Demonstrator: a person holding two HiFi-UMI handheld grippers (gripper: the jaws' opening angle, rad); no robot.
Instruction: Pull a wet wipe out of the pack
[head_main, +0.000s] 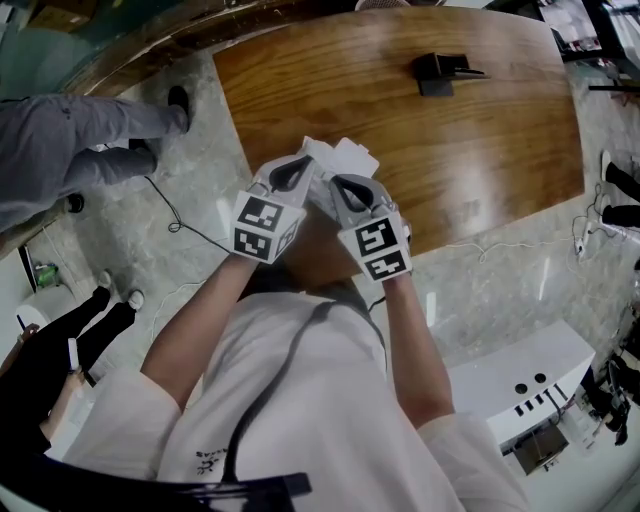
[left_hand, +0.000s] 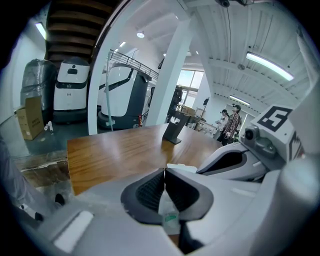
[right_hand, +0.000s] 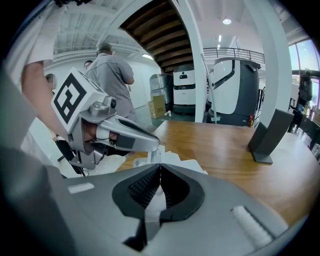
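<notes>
We see both grippers close together at the near edge of the tabletop (head_main: 480, 170), tips almost touching, each held in one of the person's hands.

Left gripper (left_hand: 164, 173): fingers closed, pads pressed together at the tips. Between them, lower down, sits a thin pale film with a small green mark. We read it as the edge of the pack (left_hand: 169, 212). The grip is on that.

Right gripper (right_hand: 160, 168): fingers closed too, clamped on a white sheet that runs down between the pads, the wipe (right_hand: 152, 202). More crumpled white shows just past the tips, right below the left gripper's tips.

In the head view, pack and wipe show as one white lump between the two sets of tips, over the tabletop's near edge. We cannot split them there. Nor can we tell whether the lump rests on the wood or hangs just above it.

Both grippers point forward and down. Their marker cubes face the head camera.

Elsewhere on the tabletop, a black stand (head_main: 445, 72) is well apart at the far side. Beside the tabletop, to the left, a person in grey (head_main: 70, 150) stands on the pale floor (head_main: 190, 270). Two more people (left_hand: 230, 122) stand far off in the hall.
</notes>
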